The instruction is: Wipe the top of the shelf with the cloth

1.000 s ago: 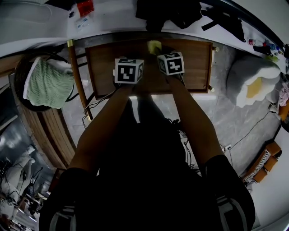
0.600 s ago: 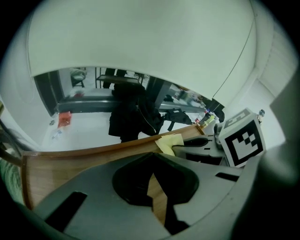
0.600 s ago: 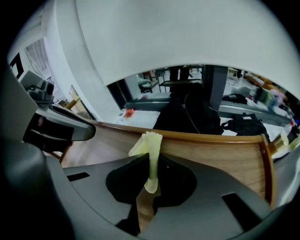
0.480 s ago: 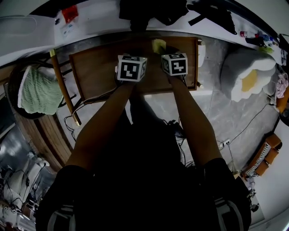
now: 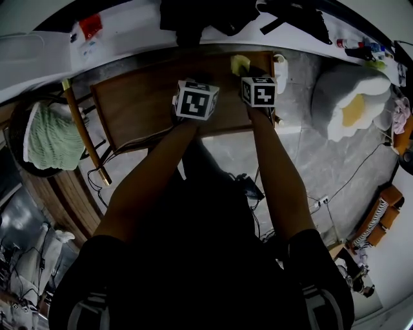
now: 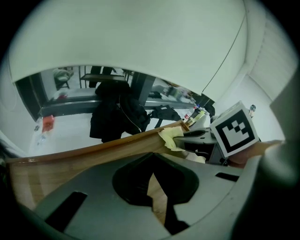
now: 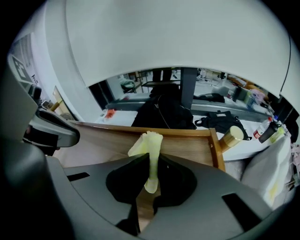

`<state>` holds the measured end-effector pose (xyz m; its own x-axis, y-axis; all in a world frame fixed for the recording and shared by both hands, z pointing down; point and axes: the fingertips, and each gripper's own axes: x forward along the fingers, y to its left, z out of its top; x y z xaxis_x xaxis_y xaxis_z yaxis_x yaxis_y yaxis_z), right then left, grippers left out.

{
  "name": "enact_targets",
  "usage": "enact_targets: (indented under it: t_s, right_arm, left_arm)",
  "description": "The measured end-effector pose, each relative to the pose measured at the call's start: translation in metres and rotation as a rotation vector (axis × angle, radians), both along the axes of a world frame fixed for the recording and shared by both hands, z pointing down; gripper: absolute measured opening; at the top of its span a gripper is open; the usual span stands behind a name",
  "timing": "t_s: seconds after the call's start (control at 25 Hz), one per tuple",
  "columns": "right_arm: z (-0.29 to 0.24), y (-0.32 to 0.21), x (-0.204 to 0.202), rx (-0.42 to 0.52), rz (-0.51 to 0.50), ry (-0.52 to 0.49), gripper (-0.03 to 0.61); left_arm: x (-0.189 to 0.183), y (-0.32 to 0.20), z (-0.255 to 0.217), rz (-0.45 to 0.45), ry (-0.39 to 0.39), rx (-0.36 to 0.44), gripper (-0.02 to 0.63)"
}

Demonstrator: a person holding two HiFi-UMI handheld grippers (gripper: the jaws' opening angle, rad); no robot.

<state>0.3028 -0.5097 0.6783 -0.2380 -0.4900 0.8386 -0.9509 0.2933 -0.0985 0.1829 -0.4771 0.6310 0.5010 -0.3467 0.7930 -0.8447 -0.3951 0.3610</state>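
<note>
The wooden shelf top (image 5: 142,97) runs across the head view below me. My right gripper (image 5: 248,72) is shut on a pale yellow cloth (image 5: 240,63) near the shelf's far right corner. In the right gripper view the cloth (image 7: 150,145) stands pinched between the right gripper (image 7: 151,161) jaws, over the wood (image 7: 187,150). My left gripper (image 5: 195,82) hovers just left of it over the shelf. The left gripper (image 6: 153,174) jaws meet with nothing in them. From there the cloth (image 6: 171,138) and the right gripper (image 6: 199,139) show at the right.
A white counter (image 5: 129,32) behind the shelf holds black clothes (image 5: 206,16) and bottles (image 5: 361,46). A basket with a green knit (image 5: 48,135) stands left, a white and yellow cushion (image 5: 352,106) right. Cables (image 5: 248,184) lie on the floor. A round post knob (image 7: 232,136) marks the shelf's right corner.
Both grippers have slid right along the shelf top, and the cloth now sits close to the right end. The right gripper keeps its hold on the cloth.
</note>
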Motion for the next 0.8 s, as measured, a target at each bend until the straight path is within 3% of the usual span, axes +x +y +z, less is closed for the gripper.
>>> enact_targets:
  t_s: [0.32, 0.56, 0.8]
  right_arm:
    - [-0.004, -0.003, 0.039, 0.01, 0.048, 0.099, 0.043]
    - [-0.012, -0.005, 0.068, 0.0, 0.114, 0.186, 0.043]
    - [-0.023, -0.003, 0.076, 0.009, 0.172, 0.179, 0.043]
  left_arm:
    - [0.008, 0.004, -0.001, 0.003, -0.001, 0.011, 0.011]
    - [-0.005, 0.011, -0.004, -0.029, 0.006, -0.002, 0.009]
    - [-0.036, 0.014, -0.012, -0.084, -0.008, 0.008, 0.011]
